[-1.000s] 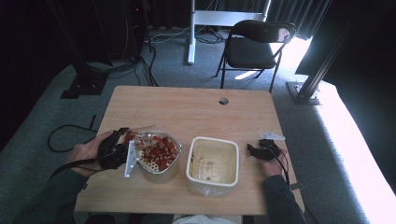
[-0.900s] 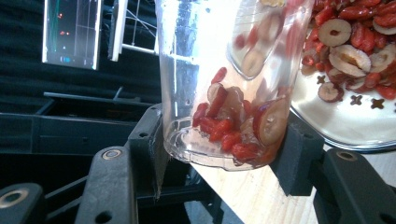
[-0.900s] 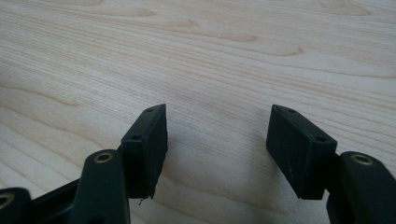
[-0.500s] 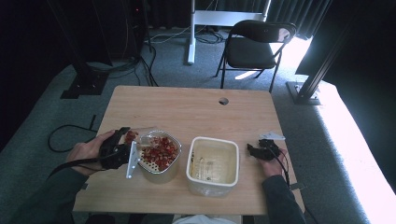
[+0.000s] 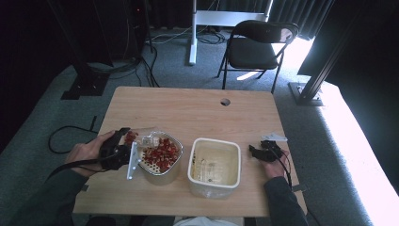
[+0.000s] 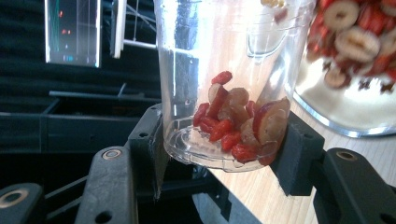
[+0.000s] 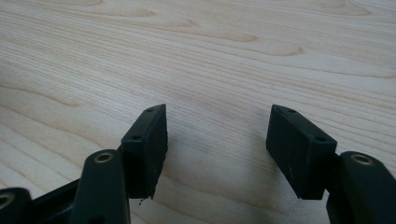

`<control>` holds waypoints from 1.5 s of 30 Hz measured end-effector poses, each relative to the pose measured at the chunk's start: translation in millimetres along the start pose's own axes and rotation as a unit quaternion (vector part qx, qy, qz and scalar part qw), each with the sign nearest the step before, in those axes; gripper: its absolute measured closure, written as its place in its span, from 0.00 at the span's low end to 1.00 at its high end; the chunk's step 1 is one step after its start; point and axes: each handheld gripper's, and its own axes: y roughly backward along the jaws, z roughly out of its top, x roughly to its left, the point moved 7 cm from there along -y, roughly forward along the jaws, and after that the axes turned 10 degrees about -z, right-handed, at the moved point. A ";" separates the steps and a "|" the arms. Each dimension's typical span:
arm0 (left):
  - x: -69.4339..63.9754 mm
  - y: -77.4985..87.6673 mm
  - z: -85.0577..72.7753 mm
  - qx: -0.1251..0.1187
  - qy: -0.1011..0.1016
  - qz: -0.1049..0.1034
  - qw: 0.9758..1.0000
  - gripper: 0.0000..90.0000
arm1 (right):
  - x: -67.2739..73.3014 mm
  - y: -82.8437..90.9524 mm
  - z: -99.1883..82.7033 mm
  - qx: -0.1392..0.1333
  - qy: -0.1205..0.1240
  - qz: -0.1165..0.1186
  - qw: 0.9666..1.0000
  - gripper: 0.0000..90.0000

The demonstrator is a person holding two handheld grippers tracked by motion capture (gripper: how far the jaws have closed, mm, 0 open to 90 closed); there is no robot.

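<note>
Table carries two containers: one metal bowl of red dried fruit, one empty cream tub just beside it. Left gripper pinches one clear cup, tilted over the bowl's rim. Right gripper, jaws spread and empty, rests beyond the tub.

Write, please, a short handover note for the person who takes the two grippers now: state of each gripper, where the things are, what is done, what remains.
Left gripper: shut on the clear plastic cup, held tilted with its mouth over the metal bowl.
Right gripper: open, holds nothing, rests over bare table to the right of the white container.
Done: most of the red dried fruit pieces lie in the metal bowl.
Left: some pieces are in the bottom of the cup; probably tip it further to empty it, then put it down. The white container looks nearly empty.
</note>
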 end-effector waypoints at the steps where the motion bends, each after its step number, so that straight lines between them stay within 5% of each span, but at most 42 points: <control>1: 0.0 0.0 0.0 0.000 0.000 0.000 1.000 0.50 | 0.0 0.0 0.0 0.000 0.000 0.000 1.000 0.42; 8: -1.4 0.0 -20.3 0.020 0.017 0.000 1.000 0.50 | -0.4 0.0 -0.1 0.000 0.001 0.001 1.000 0.42; 16: -1.8 -2.9 -4.8 0.007 0.001 0.000 1.000 0.50 | -0.7 -0.3 0.1 0.000 0.001 0.000 1.000 0.42; 23: -1.1 -3.0 -23.0 0.024 0.022 0.003 0.999 0.50 | -0.9 -0.4 0.2 -0.001 0.001 0.001 1.000 0.42; 30: -2.2 -2.6 -3.2 0.003 0.008 0.003 1.000 0.50 | -0.9 -0.5 0.3 0.000 0.001 0.000 1.000 0.42; 36: -3.1 -3.3 -22.0 0.018 0.031 0.003 0.999 0.50 | -1.0 -0.6 0.4 0.000 0.001 0.001 1.000 0.42; 42: -2.7 -1.1 -8.1 0.003 0.017 0.005 1.000 0.50 | -1.0 -0.6 0.3 0.000 0.001 0.000 1.000 0.42; 45: -4.8 -0.1 -16.6 0.009 0.025 0.004 1.000 0.50 | -0.9 -0.6 0.3 0.000 0.001 0.000 1.000 0.42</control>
